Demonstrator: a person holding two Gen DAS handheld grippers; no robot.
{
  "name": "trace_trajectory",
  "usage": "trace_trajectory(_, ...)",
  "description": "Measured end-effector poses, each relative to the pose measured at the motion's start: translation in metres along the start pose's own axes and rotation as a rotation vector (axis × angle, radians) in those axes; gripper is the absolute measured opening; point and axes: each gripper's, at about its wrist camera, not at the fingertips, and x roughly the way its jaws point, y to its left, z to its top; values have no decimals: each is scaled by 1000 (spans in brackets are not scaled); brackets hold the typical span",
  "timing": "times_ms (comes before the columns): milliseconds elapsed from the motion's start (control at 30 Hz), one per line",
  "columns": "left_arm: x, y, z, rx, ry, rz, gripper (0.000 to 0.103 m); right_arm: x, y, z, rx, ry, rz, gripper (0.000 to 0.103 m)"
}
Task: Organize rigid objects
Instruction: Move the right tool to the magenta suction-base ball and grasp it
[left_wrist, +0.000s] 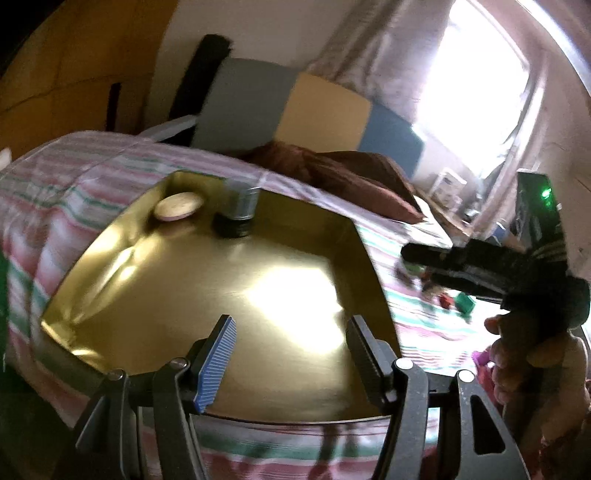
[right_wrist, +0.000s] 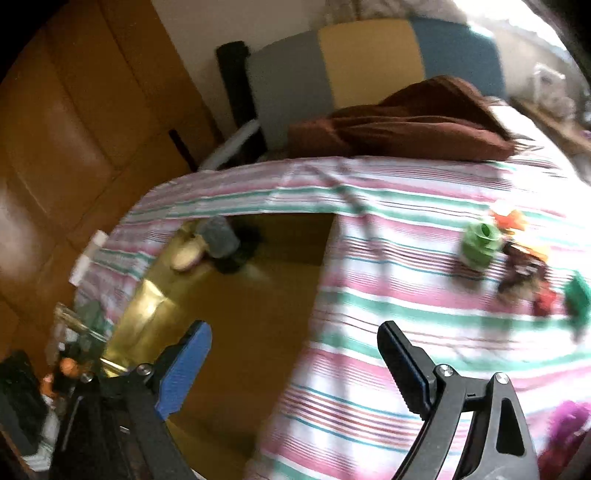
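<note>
Toys (right_wrist: 517, 258) lie in a small bunch on the striped bedsheet (right_wrist: 388, 295), well apart from our gold tray (right_wrist: 229, 332). They are blurry, so we can only tell some of them: a green round one (right_wrist: 480, 243) that looks like a little pot, an orange bit just behind it, something dark brown beside it, and red and green bits near the right edge.

Two things already sit in the far corner of the tray (left_wrist: 184, 295): a flat pale disc (left_wrist: 178, 205) and a small jar (left_wrist: 238, 210) with a dark lid, which seems to stand on its lid. They are just beside each other.

We think we are between picks now. Our right gripper (right_wrist: 295, 363) has its tongs wide apart with nothing in them, and it hangs over the tray's edge and the sheet. Our left gripper (left_wrist: 291, 354) is over the tray, tongs apart and empty too.

Next, we think the right gripper must go over to the bunch, choose one toy and close on it alone, since they lie so close together.

The green round one seems to stand up with its open mouth to the ceiling. It has no clear long side. For the others, we cannot tell which way they point.
</note>
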Motion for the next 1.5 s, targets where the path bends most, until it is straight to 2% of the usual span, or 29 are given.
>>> trace_trajectory(167, -4, -19, -5, 68, -3, -45, 63, -18, -42, -26, 83, 52, -175, 92)
trace_trajectory(333, -3, -28, -9, 93, 9, -60, 63, -42, -99, -59, 255, 141, -254, 92)
trace_trajectory(500, -5, -32, -10, 102, 4, -70, 63, -68, -139, -74, 306, 185, -382, 93)
trace_trajectory(600, -4, -34, -11, 106, 9, -73, 63, -66, -163, -80, 344, 215, -434, 94)
trace_trajectory(733, -5, -37, -12, 119, 10, -71, 63, -41, -187, -82, 373, 260, -453, 94)
trace_trajectory(800, -7, -38, -12, 125, 2, -68, 63, -32, -192, -80, 377, 256, -427, 94)
trace_trajectory(933, -9, -36, -13, 120, 1, -56, 63, -19, -197, -61, 333, 192, -359, 94)
trace_trajectory(1000, -8, -36, -13, 119, 7, -48, 63, -16, -203, -49, 297, 161, -363, 93)
trace_trajectory(1100, -12, -38, -14, 130, -1, -40, 63, -35, -214, -31, 264, 121, -372, 92)
trace_trajectory(1200, -12, -39, -15, 138, -9, -40, 63, -65, -210, -23, 225, 74, -384, 92)
trace_trajectory(1300, -7, -42, -18, 144, 5, -50, 63, -83, -210, -22, 169, 108, -503, 92)
trace_trajectory(1367, -5, -45, -21, 158, 19, -58, 63, -80, -216, -27, 157, 164, -526, 92)
trace_trajectory(1433, -5, -48, -22, 172, 18, -59, 63, -68, -221, -33, 156, 218, -535, 84)
trace_trajectory(1500, -8, -50, -22, 180, 10, -62, 63, -56, -232, -39, 169, 269, -518, 68)
